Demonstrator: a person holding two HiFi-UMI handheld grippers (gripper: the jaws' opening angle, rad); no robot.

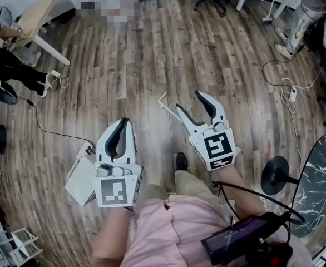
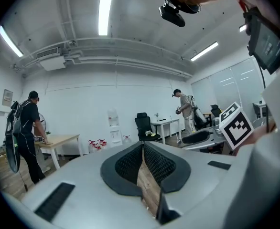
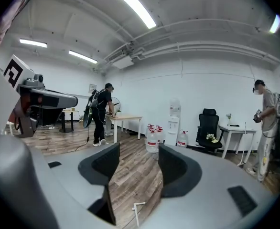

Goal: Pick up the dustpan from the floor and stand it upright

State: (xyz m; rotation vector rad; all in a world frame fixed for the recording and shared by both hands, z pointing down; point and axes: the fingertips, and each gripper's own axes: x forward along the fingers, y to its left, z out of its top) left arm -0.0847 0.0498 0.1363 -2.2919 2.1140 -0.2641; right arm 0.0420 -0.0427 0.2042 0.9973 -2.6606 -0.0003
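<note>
Wood-plank flooring [image 1: 152, 49] runs through an open office where a person carries a two-jaw gripper in each hand. The left gripper [image 1: 125, 122] is clenched, its ribbed pads pressed together at the tips with nothing between them. Just left of the left gripper, and partly hidden beneath it, a white boxy dustpan [image 1: 80, 179] sits on the floor; its attitude cannot be made out. A white power strip [image 1: 87, 148] lies by the pan's far corner. To the right of the left gripper, the right gripper [image 1: 189, 100] hangs released, jaws spread over bare planks, with a thin white rod [image 1: 164, 103] on the floor just beside one jaw. Far ahead of the left gripper, red-capped water bottles [image 3: 152, 138] cluster near a water dispenser [image 3: 173, 114]; their labels are too small to read. Each gripper's cube carries a black-and-white square marker, no lettering.
</note>
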